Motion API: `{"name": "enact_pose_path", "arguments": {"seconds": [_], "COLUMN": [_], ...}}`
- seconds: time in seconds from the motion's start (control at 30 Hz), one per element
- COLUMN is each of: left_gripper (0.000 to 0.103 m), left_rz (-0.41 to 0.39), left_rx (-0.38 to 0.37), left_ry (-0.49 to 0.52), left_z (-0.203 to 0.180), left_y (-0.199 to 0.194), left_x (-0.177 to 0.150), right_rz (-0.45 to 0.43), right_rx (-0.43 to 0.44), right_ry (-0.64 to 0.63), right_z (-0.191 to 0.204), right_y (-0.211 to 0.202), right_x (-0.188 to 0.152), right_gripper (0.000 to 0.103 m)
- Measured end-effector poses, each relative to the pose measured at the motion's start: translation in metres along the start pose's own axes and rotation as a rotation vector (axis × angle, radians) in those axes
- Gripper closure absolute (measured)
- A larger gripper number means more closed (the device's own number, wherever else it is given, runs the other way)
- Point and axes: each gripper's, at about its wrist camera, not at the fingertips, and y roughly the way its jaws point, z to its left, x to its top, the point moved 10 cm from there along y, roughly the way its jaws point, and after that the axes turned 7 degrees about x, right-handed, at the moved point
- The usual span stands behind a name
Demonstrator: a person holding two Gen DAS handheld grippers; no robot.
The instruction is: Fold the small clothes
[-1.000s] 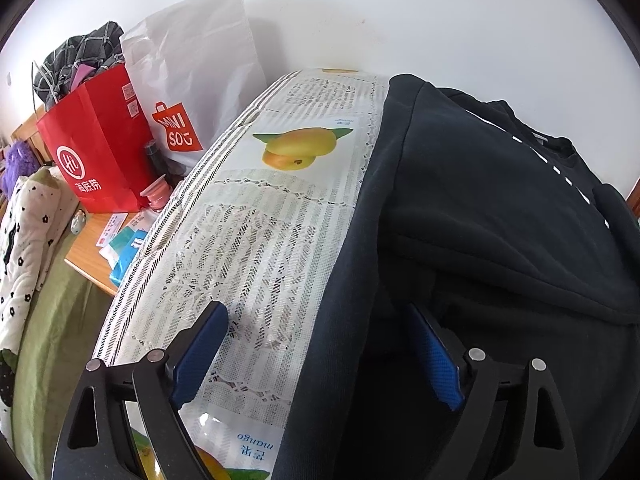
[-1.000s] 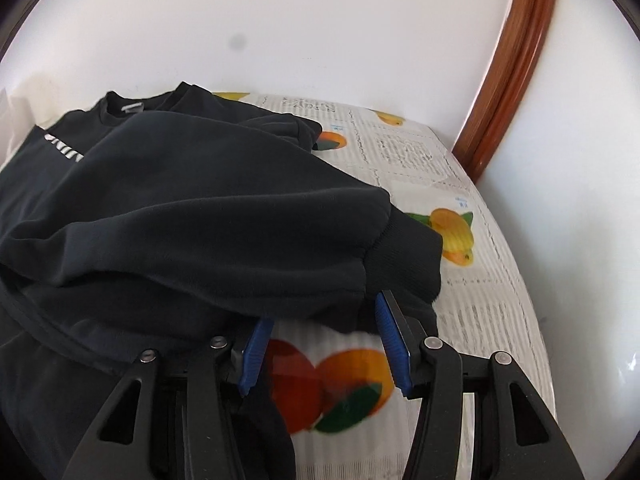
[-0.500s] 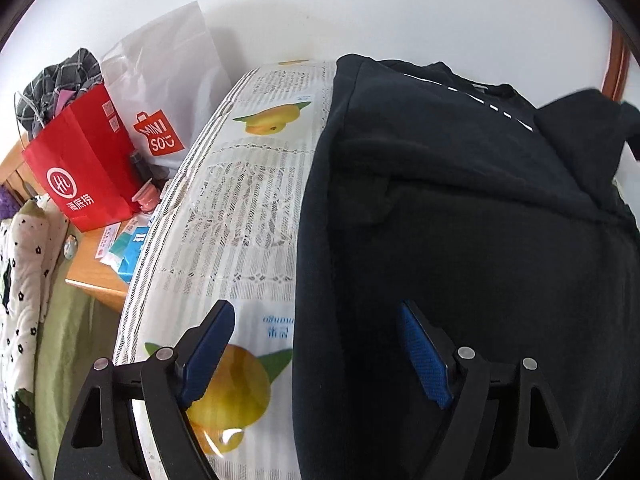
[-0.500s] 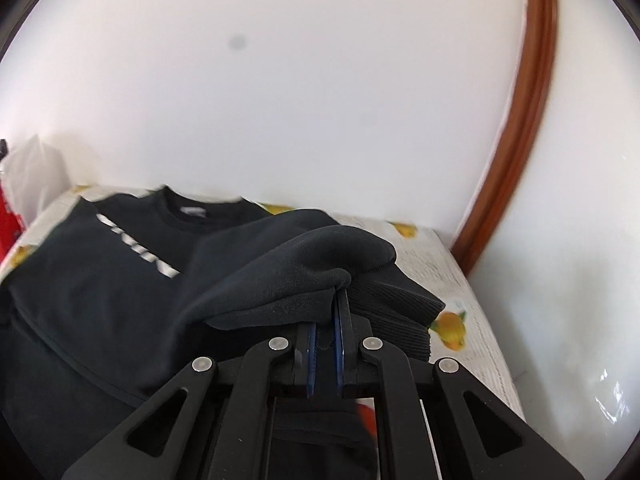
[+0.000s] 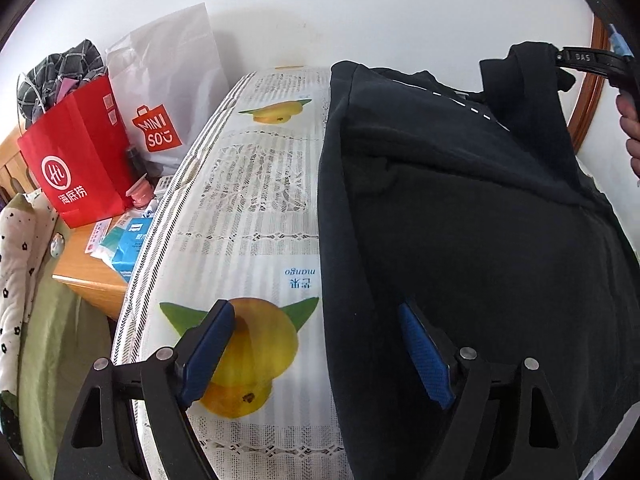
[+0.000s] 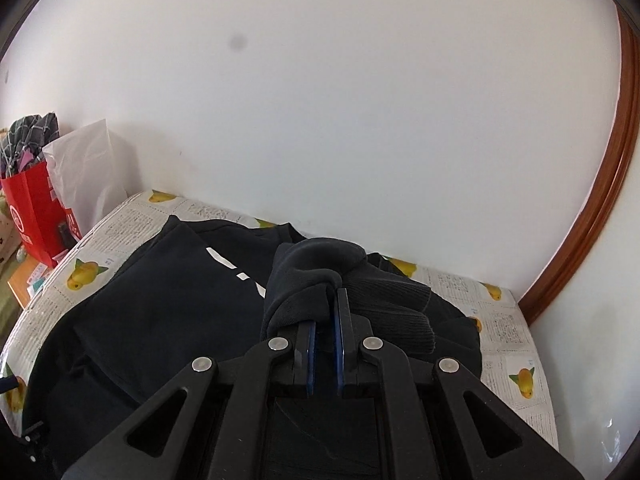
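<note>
A black sweatshirt (image 5: 460, 220) lay spread across the right half of a surface (image 5: 256, 216) covered in glossy white plastic printed with mangoes and grey text, the garment's long left edge running straight down the middle of the cover. The left gripper (image 5: 320, 344) hung above the near end with its blue-padded fingers (image 5: 206, 354) spread wide and closed on nothing, one finger over a printed mango, the other over the dark cloth. The bare strip of cover to the left of the sweatshirt stood free right up to the far wall. The right gripper (image 6: 326, 308) had its fingers clamped on the sweatshirt's sleeve (image 6: 308, 280), the thick, soft fleece bunched above the pads and the ribbed cuff (image 6: 392, 300) drooping to their right. The sleeve was lifted clear of the sweatshirt's body, where a broken white stripe crossed the chest. In the left wrist view the raised sleeve showed at top right, with part of a hand (image 5: 630, 128) at the frame's edge. The cover's left edge carried a striped border, and beyond it sat a lower wooden table (image 5: 88, 276) crowded with a red paper bag (image 5: 76, 160), a white plastic bag (image 5: 172, 92) and small packets. A curved brown wooden rail (image 6: 592, 208) closed off the far right corner against the plain white wall.
</note>
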Motion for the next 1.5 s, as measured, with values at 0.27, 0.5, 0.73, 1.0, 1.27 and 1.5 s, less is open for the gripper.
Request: {"name": "enact_pose_path", "arguments": {"seconds": [0.27, 0.5, 0.73, 1.0, 1.27, 1.5], "left_gripper": [0.020, 0.018, 0.018, 0.015, 0.009, 0.007], "left_rz": [-0.005, -0.001, -0.001, 0.001, 0.011, 0.020], "left_rx": [-0.004, -0.007, -0.005, 0.007, 0.025, 0.039], "left_ry": [0.018, 0.019, 0.020, 0.026, 0.015, 0.001], "left_z": [-0.001, -0.003, -0.003, -0.003, 0.001, 0.002], "left_y": [0.000, 0.000, 0.001, 0.002, 0.004, 0.003], "left_x": [-0.003, -0.004, -0.003, -0.004, -0.004, -0.005], "right_rz": [0.165, 0.222, 0.220, 0.204, 0.250, 0.223], "right_rx": [0.056, 0.098, 0.111, 0.113, 0.112, 0.060], "right_ry": [0.003, -0.019, -0.019, 0.103, 0.201, 0.183], "right_z": [0.037, 0.035, 0.016, -0.017, -0.049, -0.071], "right_y": [0.054, 0.045, 0.019, -0.019, -0.044, -0.060], "right_x": [-0.038, -0.065, -0.093, -0.133, -0.183, -0.212], "right_gripper": [0.084, 0.041, 0.032, 0.032, 0.032, 0.032]}}
